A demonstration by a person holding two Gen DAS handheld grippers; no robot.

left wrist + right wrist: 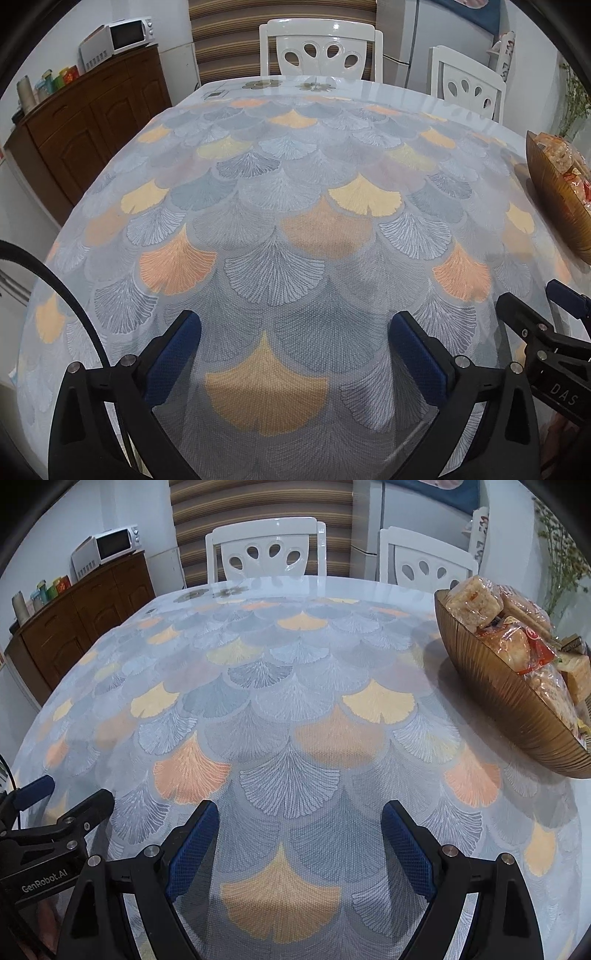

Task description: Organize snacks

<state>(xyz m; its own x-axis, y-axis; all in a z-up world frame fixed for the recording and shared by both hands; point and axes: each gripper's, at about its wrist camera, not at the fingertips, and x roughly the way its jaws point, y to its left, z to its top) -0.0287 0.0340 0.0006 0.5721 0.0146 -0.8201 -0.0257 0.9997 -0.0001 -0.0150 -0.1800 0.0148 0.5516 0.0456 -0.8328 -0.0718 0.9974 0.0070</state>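
Note:
A brown ribbed bowl (pixel 517 716) stands at the table's right side, filled with wrapped snacks (pixel 498 627). It shows at the right edge of the left wrist view (pixel 550 206) too. My left gripper (pixel 295 343) is open and empty, held over the tablecloth near the front edge. My right gripper (pixel 299 830) is open and empty, just right of the left one and left of the bowl. Each gripper shows in the other's view: the right one (pixel 535 306), the left one (pixel 66 797).
The table wears a leaf-pattern cloth (pixel 295 686). Two white chairs (pixel 269 550) (pixel 424 557) stand at its far side. A wooden cabinet (pixel 81 122) with a microwave (pixel 118 37) is at the far left.

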